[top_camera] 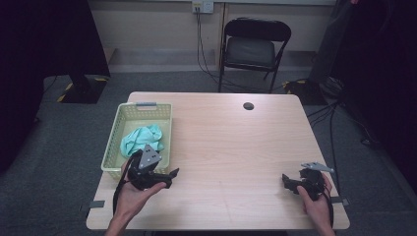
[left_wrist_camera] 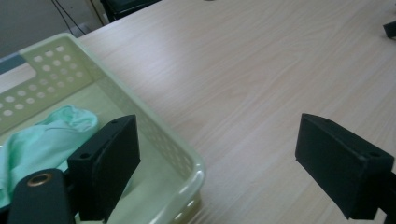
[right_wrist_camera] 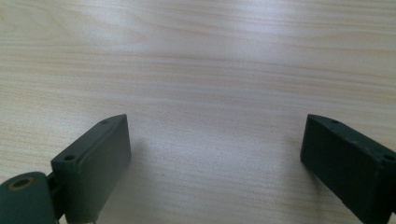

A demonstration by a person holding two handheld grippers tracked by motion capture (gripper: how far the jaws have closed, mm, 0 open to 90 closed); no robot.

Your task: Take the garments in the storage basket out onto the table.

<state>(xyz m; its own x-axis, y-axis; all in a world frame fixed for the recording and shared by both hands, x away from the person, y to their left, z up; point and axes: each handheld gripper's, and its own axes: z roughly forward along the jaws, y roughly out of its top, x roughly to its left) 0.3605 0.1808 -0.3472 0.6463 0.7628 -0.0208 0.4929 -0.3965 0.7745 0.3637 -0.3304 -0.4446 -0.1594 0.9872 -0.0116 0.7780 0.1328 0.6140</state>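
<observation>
A pale green perforated basket [top_camera: 111,147] stands at the table's left side, with a crumpled mint-green cloth [top_camera: 141,139] lying inside it. My left gripper [top_camera: 169,175] hovers by the basket's near right corner, open and holding nothing. In the left gripper view one jaw stands over the basket [left_wrist_camera: 184,161] and the cloth [left_wrist_camera: 44,140], the other over bare wood. My right gripper [top_camera: 286,181] is near the table's front right, open and holding nothing, with light wood tabletop [right_wrist_camera: 201,84] between its jaws.
The wooden table [top_camera: 231,142] has a round black cable grommet [top_camera: 248,105] near its far edge. A black folding chair [top_camera: 253,46] stands behind the table, with cables on the grey floor. Dark equipment flanks both sides.
</observation>
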